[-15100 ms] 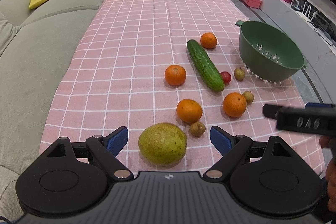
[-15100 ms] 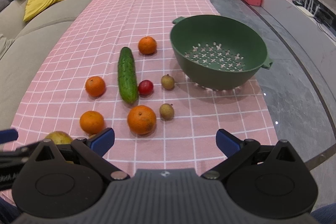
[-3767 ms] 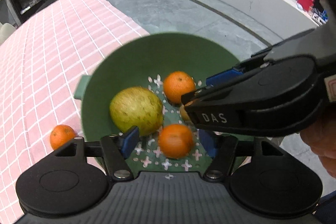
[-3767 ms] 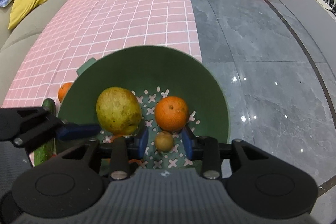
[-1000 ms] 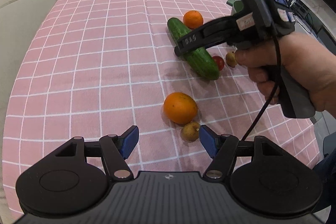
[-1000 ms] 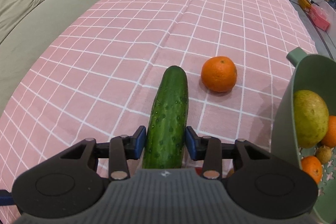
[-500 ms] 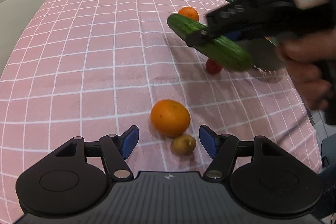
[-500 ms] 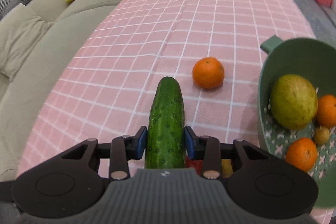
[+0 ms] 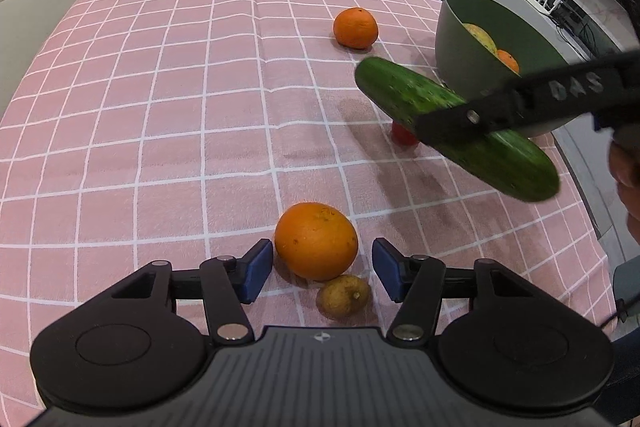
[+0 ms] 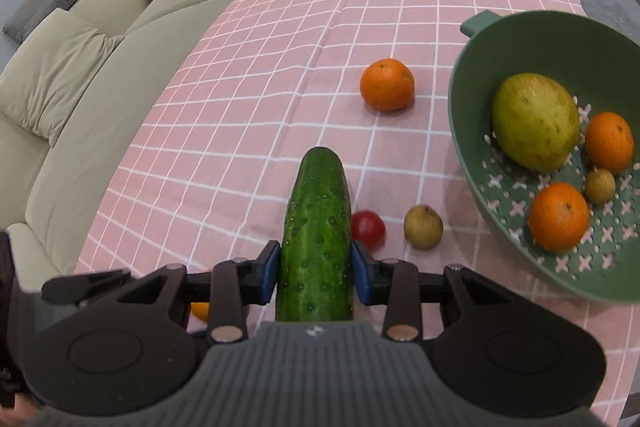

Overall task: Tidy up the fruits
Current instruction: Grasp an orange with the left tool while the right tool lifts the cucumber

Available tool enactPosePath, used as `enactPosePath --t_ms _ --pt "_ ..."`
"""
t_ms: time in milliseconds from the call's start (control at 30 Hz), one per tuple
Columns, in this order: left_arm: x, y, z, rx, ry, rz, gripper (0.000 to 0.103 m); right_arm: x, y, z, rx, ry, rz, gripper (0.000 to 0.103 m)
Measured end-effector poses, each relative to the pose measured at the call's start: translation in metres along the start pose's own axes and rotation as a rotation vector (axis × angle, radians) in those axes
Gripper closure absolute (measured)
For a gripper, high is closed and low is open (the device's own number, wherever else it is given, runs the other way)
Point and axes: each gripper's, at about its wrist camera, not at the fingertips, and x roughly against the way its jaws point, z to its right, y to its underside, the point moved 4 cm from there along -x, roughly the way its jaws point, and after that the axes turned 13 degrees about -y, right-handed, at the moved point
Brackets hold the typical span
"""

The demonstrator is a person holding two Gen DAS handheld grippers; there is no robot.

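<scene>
An orange lies on the pink checked cloth between the jaws of my left gripper. Those jaws are closing, with a small gap still on each side of the fruit. A small brown fruit rests just in front of the orange. My right gripper is shut on a cucumber and holds it above the cloth, left of the green colander. Inside the colander are a large yellow-green fruit, two oranges and a small brown fruit.
Loose on the cloth are another orange, a red tomato and a brown fruit. A beige sofa runs along the table's left side. The colander stands near the table's right edge, with grey floor beyond.
The right gripper has lifted the cucumber off the cloth and carried it toward the colander. My left gripper has come lower over the near orange and its jaws have narrowed.
</scene>
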Motion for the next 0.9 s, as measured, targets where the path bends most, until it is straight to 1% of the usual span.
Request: enactPosePath --t_ms 167,233,300,367,567,667,900 --pt "-0.008 -0.005 0.003 -0.002 -0.002 0.007 0.037 0.006 0.013 0.002 -0.001 -0.008 -0.018 0.068" --pt "-0.009 -0.007 0.002 -0.005 0.000 0.010 0.042 0.008 0.017 0.006 -0.003 -0.007 -0.024 0.068" --pt "-0.009 -0.008 0.003 -0.009 -0.005 0.017 0.049 0.009 0.019 0.007 -0.006 -0.009 -0.023 0.068" --pt "-0.009 -0.009 0.002 -0.007 -0.014 0.023 0.052 0.012 0.018 0.008 -0.008 -0.010 -0.020 0.068" --pt "-0.008 -0.009 -0.001 -0.005 -0.006 0.022 0.053 0.013 0.015 0.008 -0.014 -0.011 -0.014 0.068" --pt "0.000 -0.011 -0.006 0.010 -0.002 0.031 0.053 0.014 0.014 0.009 -0.015 -0.013 -0.010 0.068" --pt "0.025 -0.026 -0.039 0.097 -0.036 0.074 0.053 0.029 0.004 0.003 -0.017 -0.043 0.035 0.068"
